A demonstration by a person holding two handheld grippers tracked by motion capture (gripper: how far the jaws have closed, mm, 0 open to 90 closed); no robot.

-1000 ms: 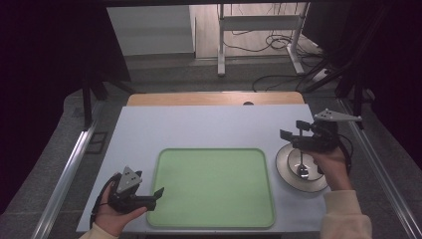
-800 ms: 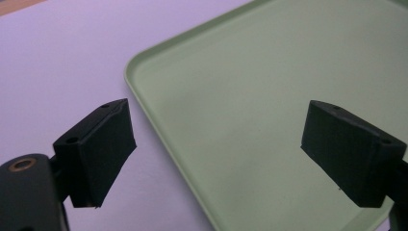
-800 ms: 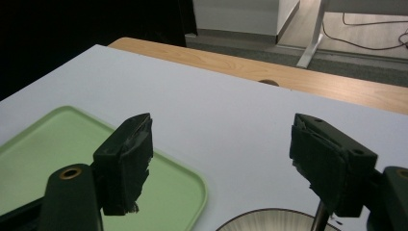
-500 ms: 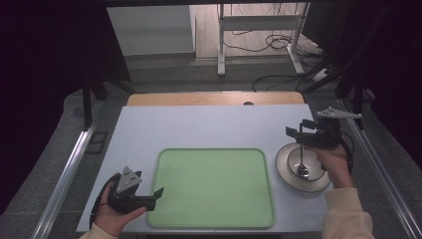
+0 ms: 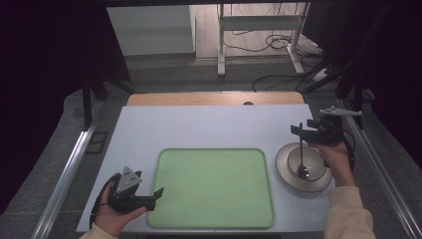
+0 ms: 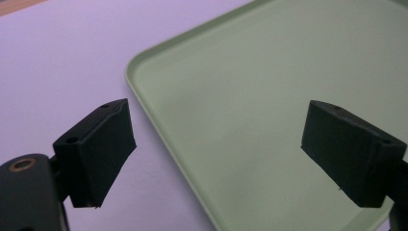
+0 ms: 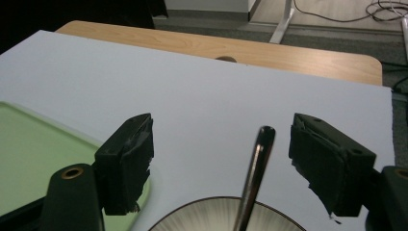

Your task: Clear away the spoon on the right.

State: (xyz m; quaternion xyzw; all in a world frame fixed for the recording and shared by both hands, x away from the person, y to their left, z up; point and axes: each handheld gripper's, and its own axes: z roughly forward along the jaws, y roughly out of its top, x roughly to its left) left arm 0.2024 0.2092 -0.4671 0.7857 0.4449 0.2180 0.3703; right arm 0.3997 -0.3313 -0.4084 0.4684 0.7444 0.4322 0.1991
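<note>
A striped grey bowl (image 5: pixel 303 162) stands on the table to the right of a green tray (image 5: pixel 214 186). A metal spoon (image 5: pixel 301 149) leans in the bowl with its handle pointing up. My right gripper (image 5: pixel 297 130) hovers over the bowl's far rim, open. In the right gripper view the spoon handle (image 7: pixel 254 173) rises in the gap of my right gripper (image 7: pixel 221 154), nearer the right-hand jaw and touching neither, above the bowl (image 7: pixel 211 217). My left gripper (image 5: pixel 158 194) rests open at the tray's front left edge. In the left gripper view my left gripper (image 6: pixel 221 149) straddles the tray rim (image 6: pixel 144 96), holding nothing.
The pale table top (image 5: pixel 209 124) stretches beyond the tray, with a wooden strip (image 5: pixel 214 98) along its far edge. Metal rails (image 5: pixel 69 169) run along both sides. A desk frame and cables (image 5: pixel 268 45) lie on the floor beyond.
My right gripper has shifted to the right and slightly down over the bowl, so the spoon handle now stands between its jaws. The left hand has stayed put.
</note>
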